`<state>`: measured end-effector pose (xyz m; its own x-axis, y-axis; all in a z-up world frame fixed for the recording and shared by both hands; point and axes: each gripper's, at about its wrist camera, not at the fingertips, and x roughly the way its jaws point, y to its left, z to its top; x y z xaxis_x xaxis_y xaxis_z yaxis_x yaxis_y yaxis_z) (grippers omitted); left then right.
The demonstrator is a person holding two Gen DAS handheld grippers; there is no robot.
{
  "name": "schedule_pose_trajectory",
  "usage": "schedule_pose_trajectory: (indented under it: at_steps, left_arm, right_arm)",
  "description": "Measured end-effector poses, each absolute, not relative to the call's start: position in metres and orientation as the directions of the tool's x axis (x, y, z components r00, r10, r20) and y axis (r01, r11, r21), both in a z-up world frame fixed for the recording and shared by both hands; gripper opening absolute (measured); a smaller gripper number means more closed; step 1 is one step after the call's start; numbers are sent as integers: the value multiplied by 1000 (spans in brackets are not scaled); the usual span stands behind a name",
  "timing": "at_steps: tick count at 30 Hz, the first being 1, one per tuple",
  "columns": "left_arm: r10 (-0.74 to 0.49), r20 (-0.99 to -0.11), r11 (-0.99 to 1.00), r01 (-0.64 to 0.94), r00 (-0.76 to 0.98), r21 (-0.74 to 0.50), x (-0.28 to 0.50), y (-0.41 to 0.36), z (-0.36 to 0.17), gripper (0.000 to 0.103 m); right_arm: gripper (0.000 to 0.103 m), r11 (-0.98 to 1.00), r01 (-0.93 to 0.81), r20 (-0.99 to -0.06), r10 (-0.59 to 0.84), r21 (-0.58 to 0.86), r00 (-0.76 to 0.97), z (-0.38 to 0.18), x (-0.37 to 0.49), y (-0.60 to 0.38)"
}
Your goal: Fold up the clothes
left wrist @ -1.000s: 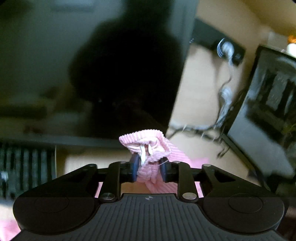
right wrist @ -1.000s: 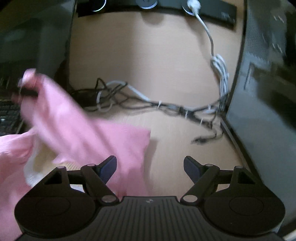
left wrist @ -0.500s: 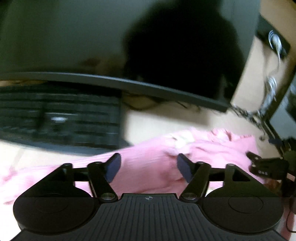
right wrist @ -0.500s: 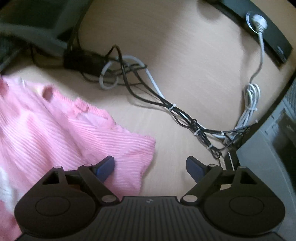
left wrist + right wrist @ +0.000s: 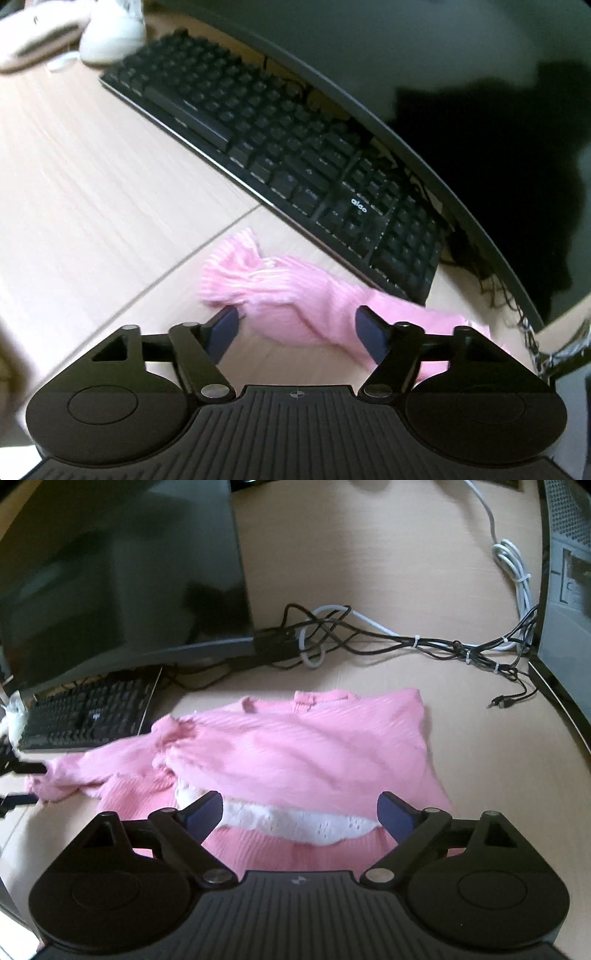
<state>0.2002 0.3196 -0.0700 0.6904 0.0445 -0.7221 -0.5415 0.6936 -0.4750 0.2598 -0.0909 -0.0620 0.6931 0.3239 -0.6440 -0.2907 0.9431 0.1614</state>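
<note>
- Pink ribbed knit top with white lace trim (image 5: 295,746) lies on pale wooden desk (image 5: 369,572), body doubled over, one sleeve (image 5: 266,280) trailing toward black keyboard (image 5: 280,155).
- Left gripper (image 5: 295,328) and right gripper (image 5: 299,812): jaws spread wide, holding nothing.
- Judged partly folded; sleeve left out.

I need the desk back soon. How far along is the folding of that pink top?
Partly done. The pink top lies on the desk with its body doubled over, a white lace edge showing. In hand: nothing, though the open left gripper straddles the sleeve; the right gripper is open too. Left: that sleeve sticks out toward the keyboard, unfolded.
</note>
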Motion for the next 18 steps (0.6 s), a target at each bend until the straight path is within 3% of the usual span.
schedule_pose_trajectory:
  at_steps: [1, 4, 5, 6, 9, 13, 18]
  left_arm:
    - [56, -726, 692, -551, 685, -466, 206, 319, -73, 70]
    - [97, -724, 705, -561, 682, -434, 221, 317, -78, 41]
    - [110, -714, 724, -548, 691, -419, 226, 315, -77, 20]
    - [113, -696, 752, -518, 710, -407, 229, 311, -72, 9]
    - [90, -597, 854, -370, 797, -366, 239, 287, -39, 9]
    - [-47, -457, 920, -141, 888, -367, 249, 237, 11, 9]
    - [-219, -457, 935, 50, 862, -352, 275, 161, 9, 9]
  right_arm:
    - [91, 946, -283, -643, 316, 157, 698, -60, 257, -92]
    - [91, 957, -250, -634, 285, 147, 719, -54, 247, -102]
    - [91, 962, -232, -628, 270, 144, 730, -52, 246, -108]
    - [91, 967, -210, -623, 254, 144, 740, -50, 245, -114]
    - [91, 977, -140, -617, 209, 159, 759, -47, 243, -134]
    - [91, 981, -72, -613, 169, 179, 772, -45, 243, -155]
    - [91, 983, -43, -599, 143, 178, 788, -42, 240, -171]
